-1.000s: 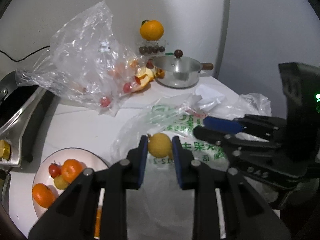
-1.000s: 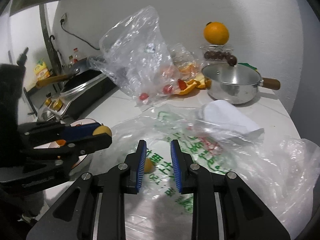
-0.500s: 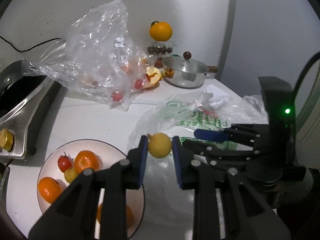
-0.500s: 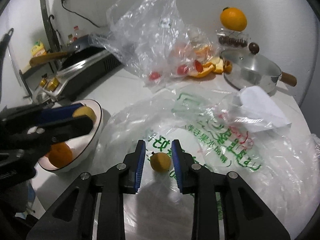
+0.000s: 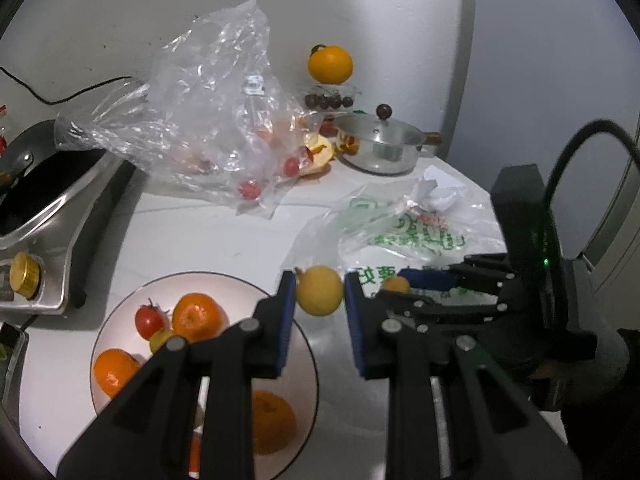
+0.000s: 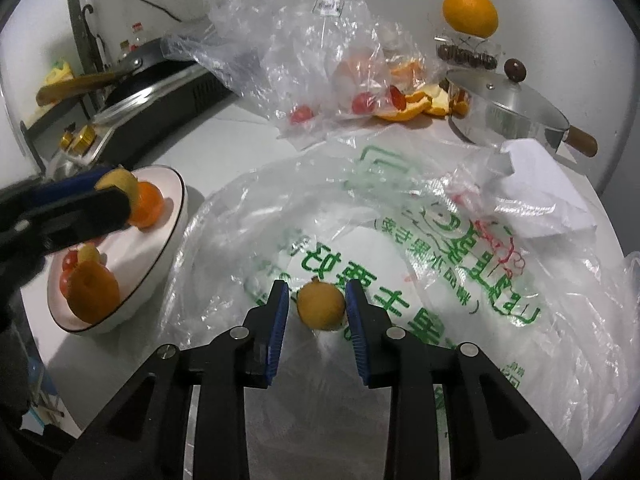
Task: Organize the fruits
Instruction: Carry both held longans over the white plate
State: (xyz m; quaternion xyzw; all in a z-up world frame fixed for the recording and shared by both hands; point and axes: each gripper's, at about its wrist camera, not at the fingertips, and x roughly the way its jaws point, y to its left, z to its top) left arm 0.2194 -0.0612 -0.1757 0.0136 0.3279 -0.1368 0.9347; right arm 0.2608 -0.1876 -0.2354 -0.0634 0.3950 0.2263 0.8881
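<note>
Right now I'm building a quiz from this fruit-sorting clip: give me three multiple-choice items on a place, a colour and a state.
1. Where does the large orange sit?
A) on the clear container by the wall
B) in the plate
C) inside the pot

2. What colour are the pads of the right gripper?
A) red
B) blue
C) white

3. What is the left gripper doing?
A) hanging empty
B) gripping a yellow fruit
C) pinching a bag

Key: A, it tops the container; B, both pads are blue; B, the yellow fruit sits clamped between its pads.

Crinkled glossy clear plastic bag (image 6: 420,248); shiny metal pot (image 6: 504,116), wood handle; glossy white ceramic plate (image 5: 132,312).
</note>
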